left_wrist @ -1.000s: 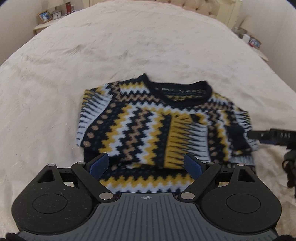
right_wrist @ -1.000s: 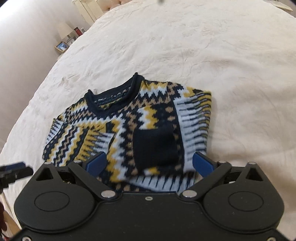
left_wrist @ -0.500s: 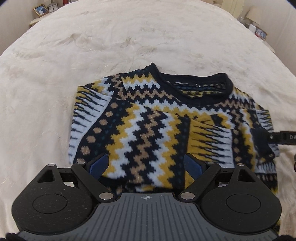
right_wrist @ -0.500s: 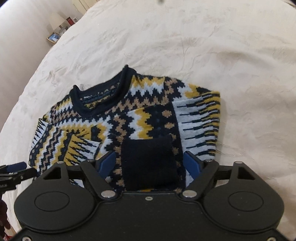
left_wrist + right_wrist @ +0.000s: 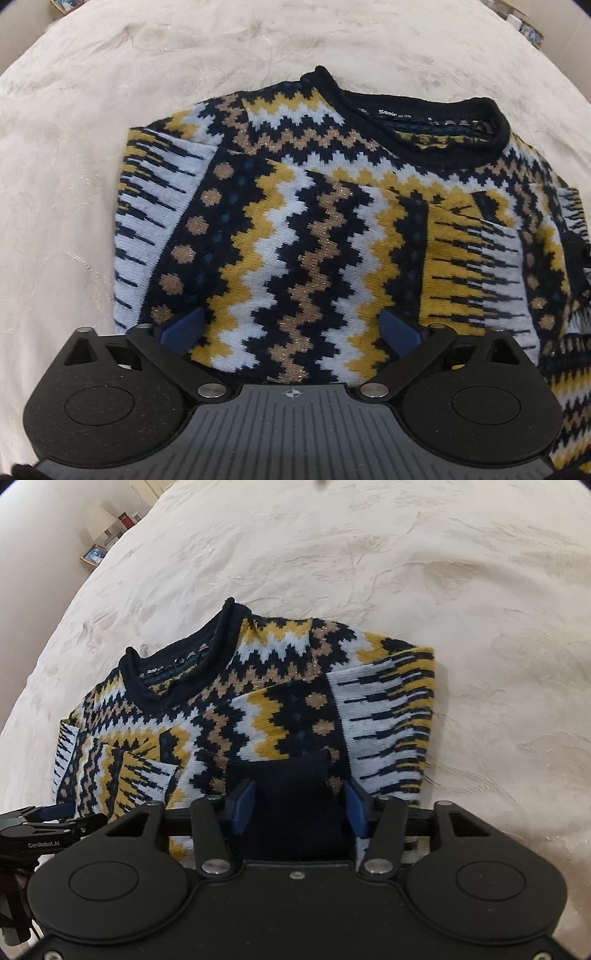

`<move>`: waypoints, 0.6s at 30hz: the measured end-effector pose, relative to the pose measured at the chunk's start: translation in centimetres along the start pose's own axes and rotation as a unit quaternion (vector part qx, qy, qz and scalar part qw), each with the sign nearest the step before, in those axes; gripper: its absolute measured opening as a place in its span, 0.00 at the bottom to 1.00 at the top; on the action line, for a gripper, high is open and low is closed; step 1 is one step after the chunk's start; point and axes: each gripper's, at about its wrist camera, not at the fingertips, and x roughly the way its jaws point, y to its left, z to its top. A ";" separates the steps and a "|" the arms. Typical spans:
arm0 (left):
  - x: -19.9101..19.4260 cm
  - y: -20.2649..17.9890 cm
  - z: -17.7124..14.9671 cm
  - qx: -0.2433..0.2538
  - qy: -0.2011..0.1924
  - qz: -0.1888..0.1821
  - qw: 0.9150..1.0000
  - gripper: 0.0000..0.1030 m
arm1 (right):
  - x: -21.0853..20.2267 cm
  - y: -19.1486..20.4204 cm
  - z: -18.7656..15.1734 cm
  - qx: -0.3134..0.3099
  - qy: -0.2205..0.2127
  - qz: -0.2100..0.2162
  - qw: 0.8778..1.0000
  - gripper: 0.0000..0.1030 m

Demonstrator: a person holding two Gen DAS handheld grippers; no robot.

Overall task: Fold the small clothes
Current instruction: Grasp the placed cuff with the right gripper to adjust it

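Both tongs (image 5: 291, 330) (image 5: 301, 803) tilt steeply down over the sweater (image 5: 314, 236).

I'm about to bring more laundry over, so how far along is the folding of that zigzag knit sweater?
Partway. Done: both sleeves of the navy, yellow and white zigzag knit sweater are folded in over its front on the cream bedspread. In hand: the right gripper is closing around the dark navy cuff; the left gripper is opening over the lower body. Left: folding the body.
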 end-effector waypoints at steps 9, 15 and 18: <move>0.1 -0.1 -0.1 -0.001 0.001 0.003 1.000 1.00 | -2.8 1.2 0.4 -0.003 -0.021 0.021 1.000 0.16; -0.2 0.1 -0.3 -0.002 -0.012 -0.001 1.000 0.99 | -5.9 0.4 -1.3 0.016 -0.036 -0.018 0.999 0.15; -1.2 0.1 -0.6 0.000 -0.024 0.000 1.000 0.99 | -4.5 -1.1 -2.4 0.030 0.000 -0.037 0.999 0.14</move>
